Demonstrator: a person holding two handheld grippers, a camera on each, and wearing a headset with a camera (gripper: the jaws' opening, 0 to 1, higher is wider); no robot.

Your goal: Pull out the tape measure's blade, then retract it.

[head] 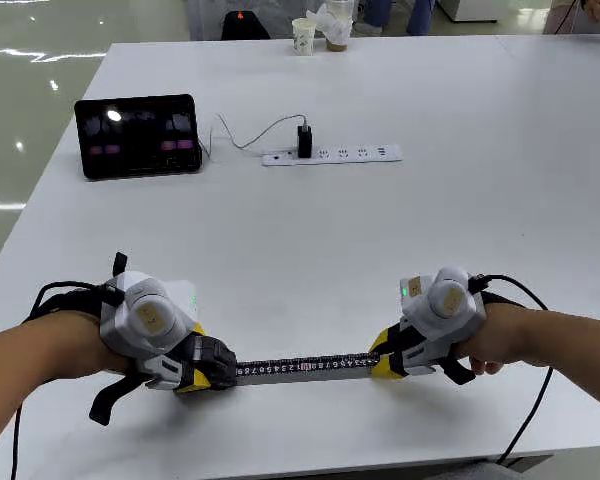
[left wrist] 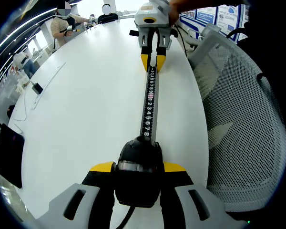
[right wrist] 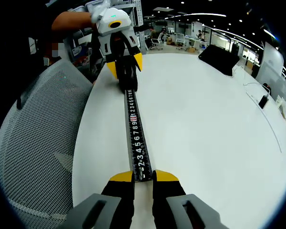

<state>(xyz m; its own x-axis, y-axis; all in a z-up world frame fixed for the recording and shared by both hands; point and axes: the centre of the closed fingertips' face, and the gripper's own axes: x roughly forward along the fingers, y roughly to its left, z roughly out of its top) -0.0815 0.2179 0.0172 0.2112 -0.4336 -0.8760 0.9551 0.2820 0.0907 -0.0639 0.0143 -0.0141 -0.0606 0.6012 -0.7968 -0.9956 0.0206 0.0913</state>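
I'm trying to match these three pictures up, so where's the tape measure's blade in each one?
Head view: the blade runs level across the low centre.
Left gripper view: the blade runs up the middle, away from the camera.
Right gripper view: the blade runs up from the bottom middle.
Shared landmark: the black case at the blade's end.
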